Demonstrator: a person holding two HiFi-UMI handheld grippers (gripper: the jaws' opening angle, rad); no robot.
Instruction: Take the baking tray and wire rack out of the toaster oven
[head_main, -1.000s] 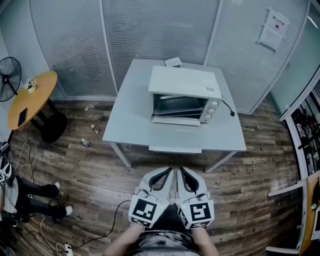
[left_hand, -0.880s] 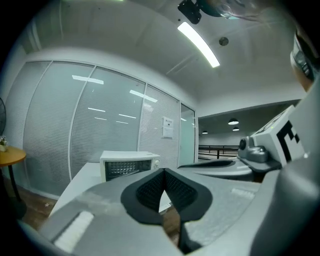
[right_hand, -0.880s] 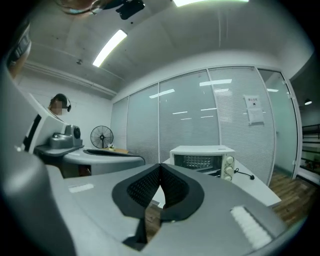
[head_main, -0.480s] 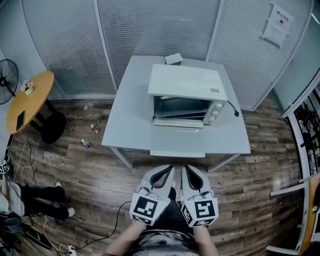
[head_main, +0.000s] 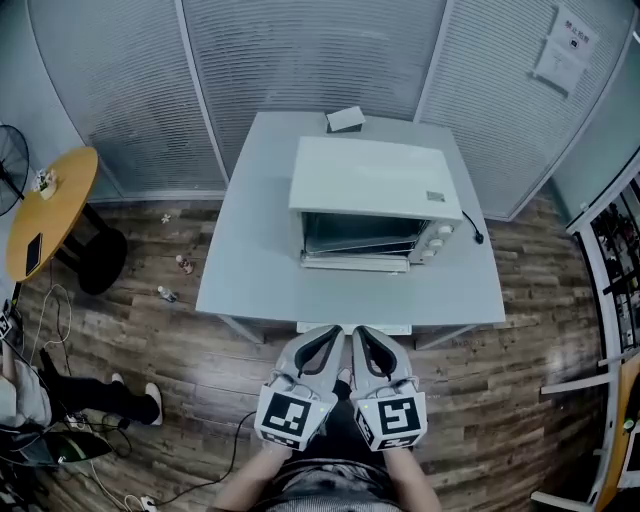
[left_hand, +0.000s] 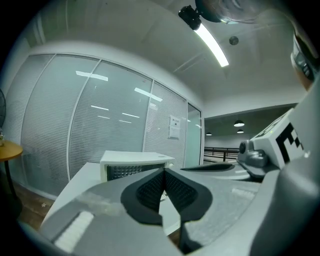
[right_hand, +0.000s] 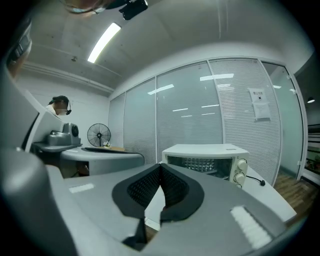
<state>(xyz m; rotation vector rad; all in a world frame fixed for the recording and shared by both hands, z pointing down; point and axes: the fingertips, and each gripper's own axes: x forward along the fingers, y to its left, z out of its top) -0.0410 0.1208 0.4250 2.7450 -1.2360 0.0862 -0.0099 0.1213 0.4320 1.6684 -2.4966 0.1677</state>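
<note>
The left gripper (head_main: 333, 334) and the right gripper (head_main: 362, 334) sit side by side low in the head view, close to the person's body and just short of the near edge of the grey table (head_main: 250, 250). The left gripper's jaws are fully together, the ribbed black pads meeting at the tips with nothing between them. The right gripper's jaws are the same, pad against pad and empty. Both point roughly level toward the toaster oven (head_main: 372, 178).

The oven stands toward the back right of the table, well apart from both grippers. Its door (head_main: 355, 264) appears to be folded down toward the person, leaving the dark inside open to view. A flat shelf (head_main: 360, 238) shows across that opening; whether it is the baking tray or the wire rack cannot be told from this far. The knobs (right_hand: 239, 171) sit on the right of the oven's front, and a black cord (head_main: 470, 228) runs off its right side. A small box (head_main: 345, 120) lies behind the oven at the table's far edge.

To the left stands a round wooden table (head_main: 45, 215) with a fan (head_main: 10, 160) beside it
</note>
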